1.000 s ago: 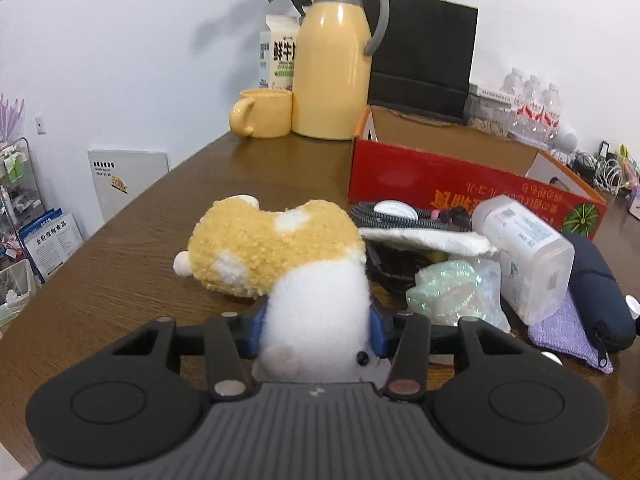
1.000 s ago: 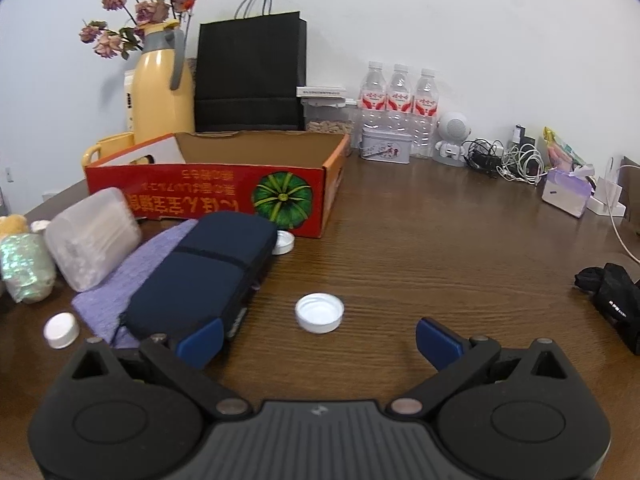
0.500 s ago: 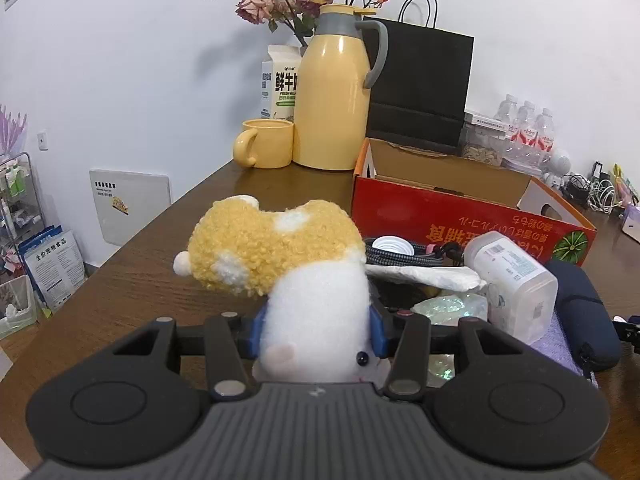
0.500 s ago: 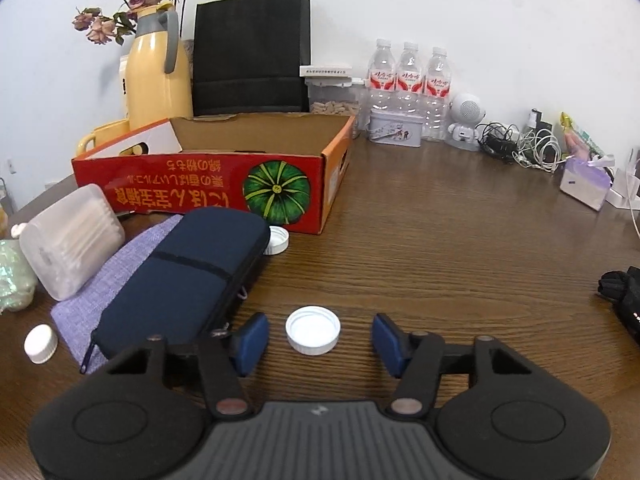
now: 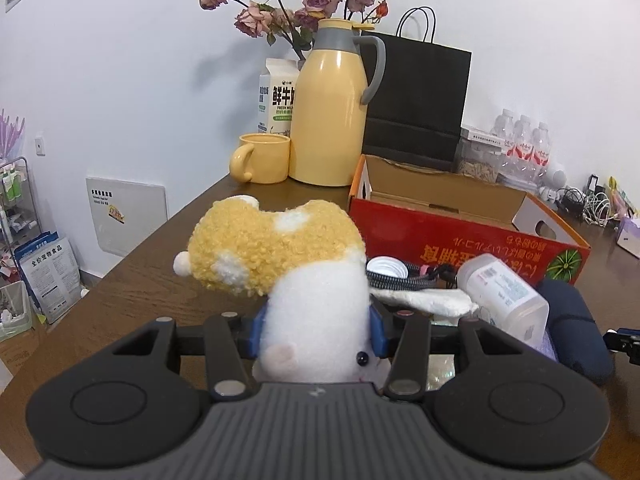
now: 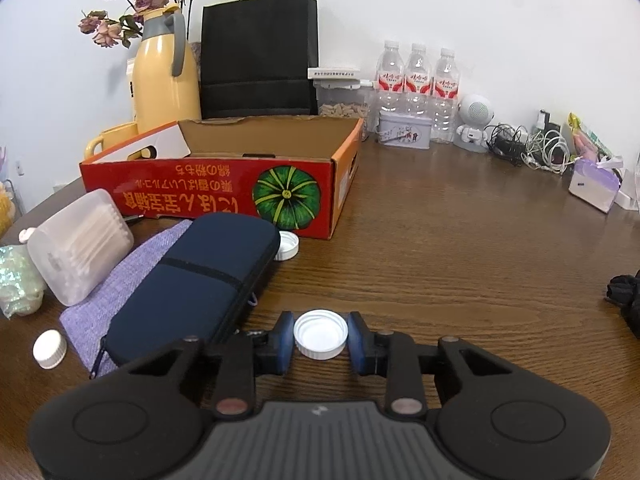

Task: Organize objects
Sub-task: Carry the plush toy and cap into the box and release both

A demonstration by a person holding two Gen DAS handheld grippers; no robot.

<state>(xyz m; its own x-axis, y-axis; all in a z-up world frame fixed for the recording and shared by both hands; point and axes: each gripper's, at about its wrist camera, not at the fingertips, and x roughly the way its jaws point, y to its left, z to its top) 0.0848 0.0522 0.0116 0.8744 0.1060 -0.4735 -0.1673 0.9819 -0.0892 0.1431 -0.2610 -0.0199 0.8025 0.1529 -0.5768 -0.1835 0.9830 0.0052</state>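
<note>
A yellow-and-white plush toy (image 5: 276, 240) sits between the blue pads of my left gripper (image 5: 316, 328), which is shut on its white body and holds it above the table. In the right wrist view, a white bottle cap (image 6: 320, 334) lies open side up on the wooden table. My right gripper (image 6: 320, 338) is closing on it, and both blue pads touch the cap's rim. The open red cardboard box (image 6: 208, 192) with a green pumpkin picture stands behind, also seen in the left view as the red box (image 5: 460, 236).
A navy zip case (image 6: 192, 284) on a purple cloth (image 6: 148, 252), a clear swab box (image 6: 80, 244), a glittery bag (image 6: 16, 280) and two more white caps (image 6: 50, 348) (image 6: 286, 245) lie left of the right gripper. A yellow thermos (image 5: 332, 112), mug (image 5: 264, 158), black bag (image 6: 260, 56), water bottles (image 6: 416, 76) and cables (image 6: 532, 148) line the back.
The right gripper's jaws came in from wide apart to touch the white cap on both sides. The left gripper tipped up slightly, still holding the plush toy.
</note>
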